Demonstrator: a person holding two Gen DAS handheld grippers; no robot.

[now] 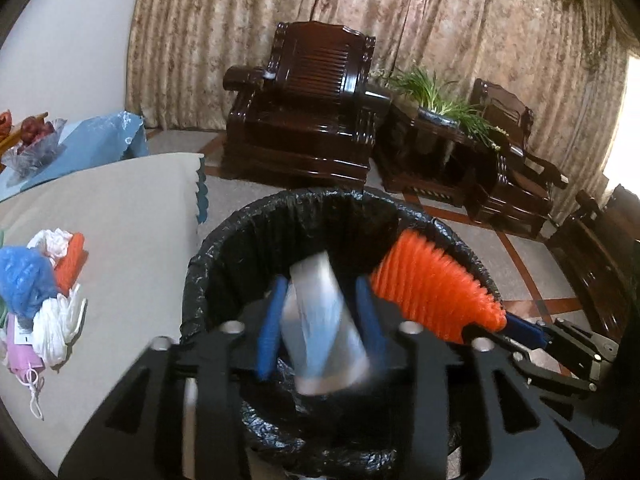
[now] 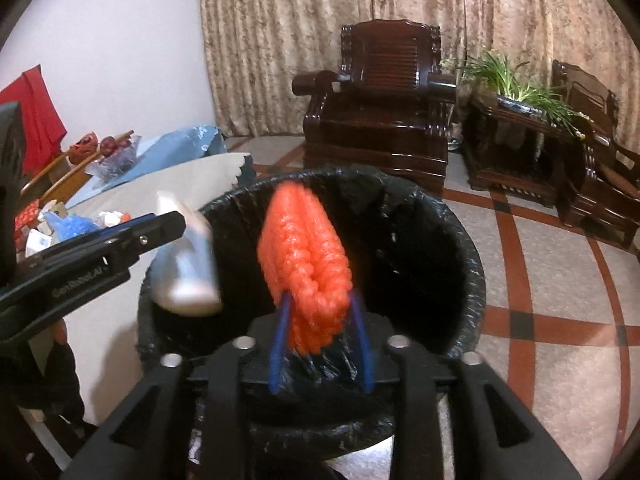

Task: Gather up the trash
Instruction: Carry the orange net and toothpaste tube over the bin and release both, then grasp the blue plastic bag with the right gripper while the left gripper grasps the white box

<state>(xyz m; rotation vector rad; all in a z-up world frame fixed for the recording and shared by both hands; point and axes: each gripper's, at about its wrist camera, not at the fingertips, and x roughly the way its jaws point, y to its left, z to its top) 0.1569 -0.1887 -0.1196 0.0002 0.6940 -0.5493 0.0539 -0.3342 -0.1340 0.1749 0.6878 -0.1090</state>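
The left gripper (image 1: 322,312) is hanging over the mouth of the trash bin (image 1: 280,216), its blue fingers (image 1: 269,336) standing apart on either side of a pale crumpled plastic wrapper (image 1: 320,320). The wrapper is blurring, and whether the pads are pressing it or have just let go I cannot tell. The right gripper (image 2: 322,344) is sitting at about 3 o'clock of the left one, also over the bin; its blue fingers (image 2: 280,344) are flanking the lower end of an orange foam net sleeve (image 2: 306,256), and the gap beside each pad suggests a loosened grip, though that too is uncertain. In the right wrist view the wrapper (image 2: 188,276) is showing at 9 o'clock of the sleeve, near the bin's near-left rim.

To do this drop well, both pieces should be falling inside the black liner (image 2: 420,240), so each claw ought to be opening fully while centred over the hole, not at the rim. The wrapper is the riskier one: it is light and close to the edge, so nudging the left claw toward 3 o'clock before releasing looks wise. The sleeve may be clinging to the pads; a small shake could be freeing it.

More trash (image 1: 44,280) is waiting on the cloth-covered table (image 1: 132,220) at 9 o'clock of the bin.
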